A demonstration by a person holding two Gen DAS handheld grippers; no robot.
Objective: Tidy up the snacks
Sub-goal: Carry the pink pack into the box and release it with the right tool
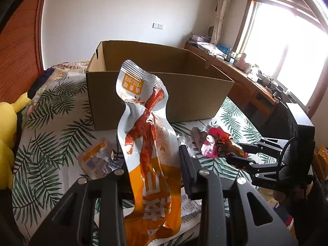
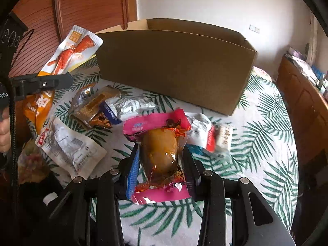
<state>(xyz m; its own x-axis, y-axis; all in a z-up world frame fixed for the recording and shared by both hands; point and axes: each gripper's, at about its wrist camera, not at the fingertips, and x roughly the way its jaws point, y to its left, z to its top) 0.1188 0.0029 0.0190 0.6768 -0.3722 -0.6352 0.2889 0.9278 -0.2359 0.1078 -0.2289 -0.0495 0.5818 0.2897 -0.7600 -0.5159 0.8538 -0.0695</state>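
**Snacks gripped in both grippers, box waiting**

Snack pouch [image 1: 147, 143], white and orange, hangs clamped in the left gripper [image 1: 152, 164] before one cardboard box [image 1: 164, 94]. The right gripper [image 2: 161, 162] pinches a pink packet [image 2: 160, 153] above roughly six loose packets on the leaf-print cloth [image 2: 266, 143].

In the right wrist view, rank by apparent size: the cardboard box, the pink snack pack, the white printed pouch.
1. cardboard box
2. pink snack pack, held in the right gripper, so closeness to the camera enlarges it
3. white printed pouch, though close to the pink pack; unsure.
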